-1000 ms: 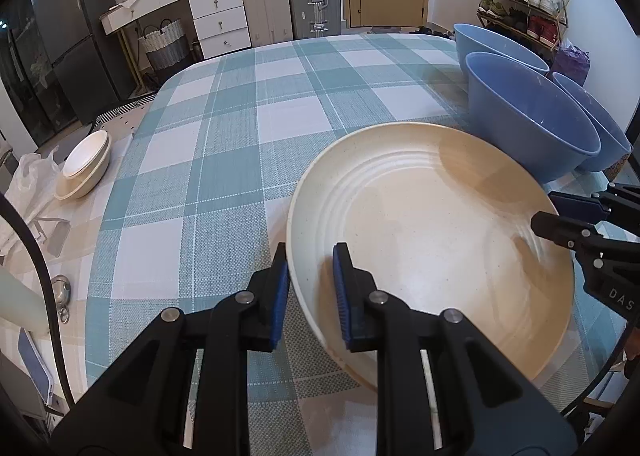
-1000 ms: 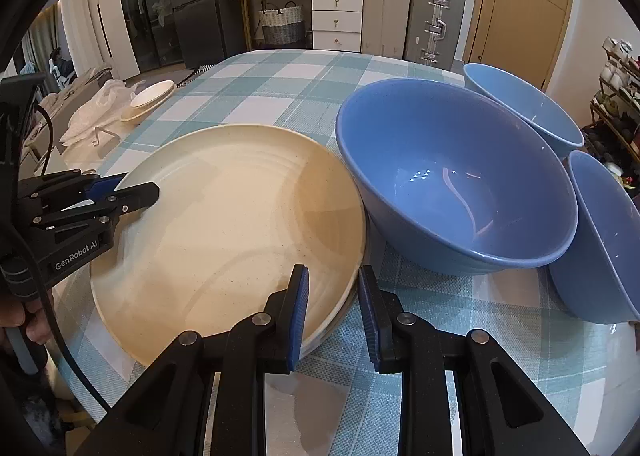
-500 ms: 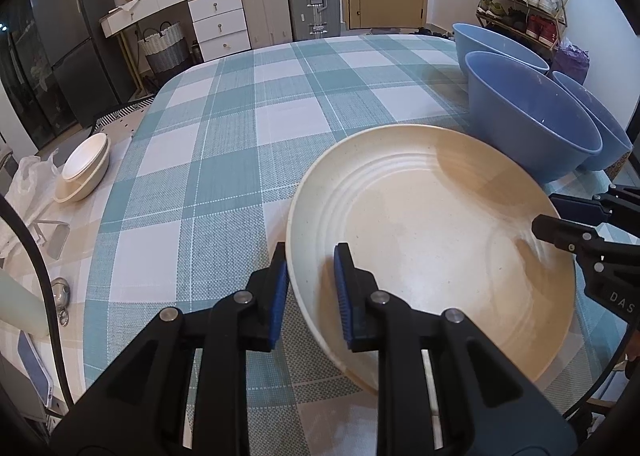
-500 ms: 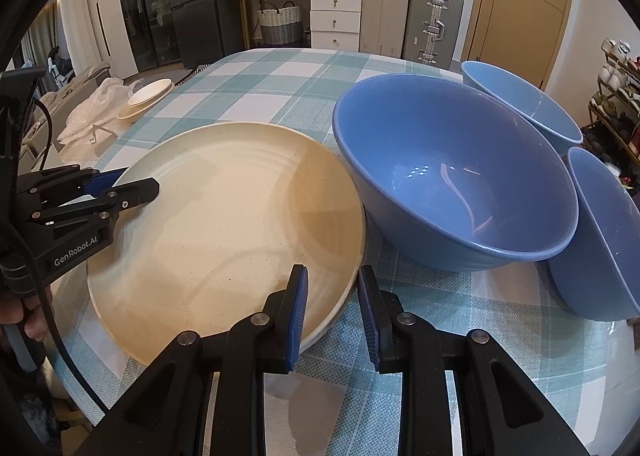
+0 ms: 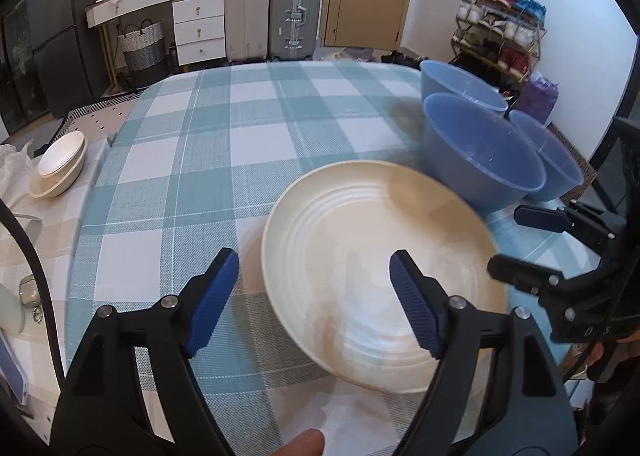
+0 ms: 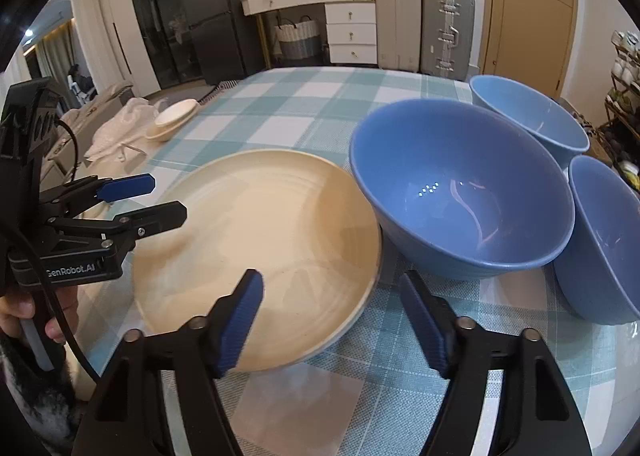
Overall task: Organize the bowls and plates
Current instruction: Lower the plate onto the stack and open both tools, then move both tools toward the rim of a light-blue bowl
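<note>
**Releasing the cream plate on the checked cloth**

Left wrist view: the left gripper (image 5: 312,296) was seen spread wide, its jaws just opened, the cream plate (image 5: 380,256) lying below, unheld; blue bowls (image 5: 480,147) stood at two o'clock.

Right wrist view: the right gripper (image 6: 332,320) was likewise just opened wide over the plate's rim at six o'clock.

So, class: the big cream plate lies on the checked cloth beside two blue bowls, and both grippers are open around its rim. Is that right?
Not quite: there are three blue bowls, not two, as the right wrist view shows. The rest holds: the cream plate lies on the checked cloth, and the left gripper and right gripper, their jaws having just opened, stand open around its rim.
</note>
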{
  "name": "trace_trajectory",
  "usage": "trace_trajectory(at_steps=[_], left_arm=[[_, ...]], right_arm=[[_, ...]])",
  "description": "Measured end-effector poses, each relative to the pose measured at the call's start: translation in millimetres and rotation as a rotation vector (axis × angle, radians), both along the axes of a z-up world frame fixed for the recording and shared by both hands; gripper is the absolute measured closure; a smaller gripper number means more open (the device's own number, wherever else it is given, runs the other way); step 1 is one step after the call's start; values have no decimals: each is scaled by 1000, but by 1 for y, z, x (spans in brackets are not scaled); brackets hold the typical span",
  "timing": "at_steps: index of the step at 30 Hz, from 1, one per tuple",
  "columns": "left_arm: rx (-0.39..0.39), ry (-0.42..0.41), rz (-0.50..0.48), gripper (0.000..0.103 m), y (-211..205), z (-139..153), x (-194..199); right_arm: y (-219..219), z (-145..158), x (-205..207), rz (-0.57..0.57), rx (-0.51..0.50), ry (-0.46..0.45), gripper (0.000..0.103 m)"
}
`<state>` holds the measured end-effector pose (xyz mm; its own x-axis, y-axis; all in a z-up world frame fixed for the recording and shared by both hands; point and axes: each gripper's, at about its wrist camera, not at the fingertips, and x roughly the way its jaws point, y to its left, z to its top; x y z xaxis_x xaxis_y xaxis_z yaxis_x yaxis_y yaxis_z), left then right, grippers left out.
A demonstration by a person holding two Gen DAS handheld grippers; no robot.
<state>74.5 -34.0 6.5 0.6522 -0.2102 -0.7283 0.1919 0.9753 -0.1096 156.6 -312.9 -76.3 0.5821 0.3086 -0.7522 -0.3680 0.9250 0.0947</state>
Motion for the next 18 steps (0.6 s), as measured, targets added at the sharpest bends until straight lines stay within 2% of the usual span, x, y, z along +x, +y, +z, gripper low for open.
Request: trace_trajectory(at_steps=[3,4,5,6,18], left_arm=[[-16,-20,-12,21,-3,11,-6],[-17,-26,-13,18,-5,15,-8],[-15,-35,-13,8,-6,18,-10],[-16,-49,-13,2,-8,22,-13],[-44,-117,-47,2,-27,63,-44]], right_arm=[[-1,11,-7,22,29,-13,15],[-1,15,-10,25,36,-22,9],[-2,20,-14,27,38,-37,6],[-2,24,-18,28,39,-53,4],[-33,68,-50,-18,41,-179,1]])
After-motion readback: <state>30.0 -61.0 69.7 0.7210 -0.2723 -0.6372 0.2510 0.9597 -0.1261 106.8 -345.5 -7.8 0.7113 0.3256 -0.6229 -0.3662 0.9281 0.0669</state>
